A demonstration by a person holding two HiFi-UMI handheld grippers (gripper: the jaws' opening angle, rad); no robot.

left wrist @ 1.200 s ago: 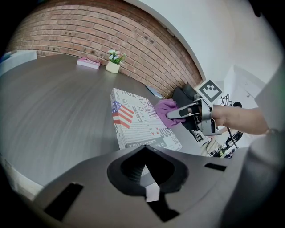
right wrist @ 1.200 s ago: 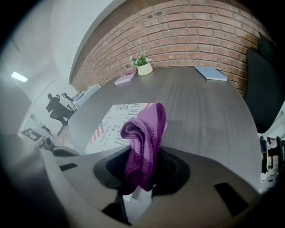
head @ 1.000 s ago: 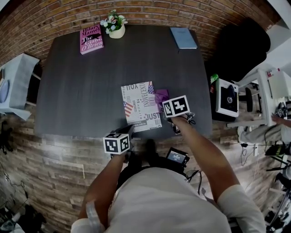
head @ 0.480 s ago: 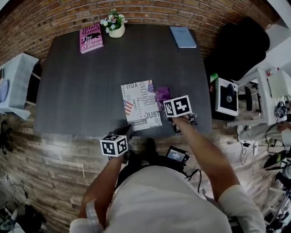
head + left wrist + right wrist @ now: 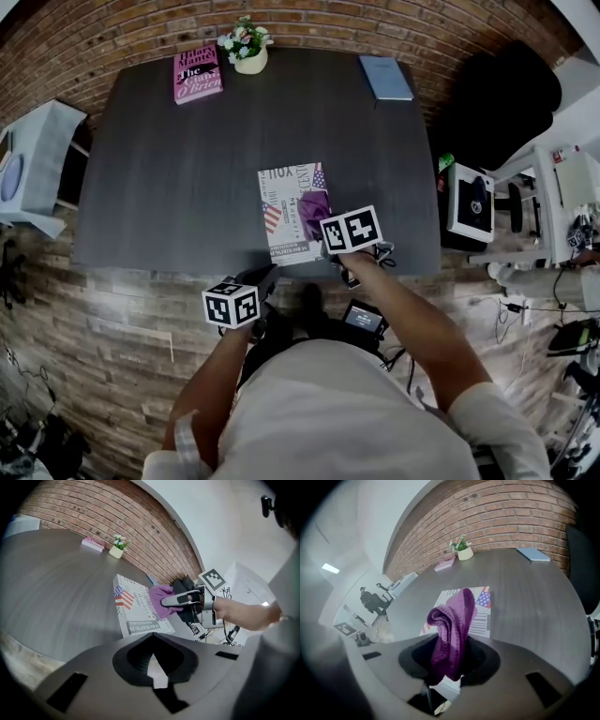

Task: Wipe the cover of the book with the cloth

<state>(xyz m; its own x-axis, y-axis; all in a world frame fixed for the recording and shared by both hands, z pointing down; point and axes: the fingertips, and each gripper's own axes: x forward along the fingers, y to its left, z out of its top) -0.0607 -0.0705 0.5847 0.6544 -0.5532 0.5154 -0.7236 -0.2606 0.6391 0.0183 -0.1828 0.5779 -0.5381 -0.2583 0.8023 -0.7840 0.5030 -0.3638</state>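
Grips the purple cloth [image 5: 452,620] in the right claw [image 5: 447,674], over the right half of the book [image 5: 281,202] by the counter [image 5: 187,141] front edge. Lies lengthwise away from the body; probably wipe leftward across. Holds the left claw [image 5: 154,667] shut, empty, off the edge.

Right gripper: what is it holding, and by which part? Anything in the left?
The right gripper is shut on the purple cloth, holding its bunched end; the rest lies on the book. The left gripper is shut and empty.
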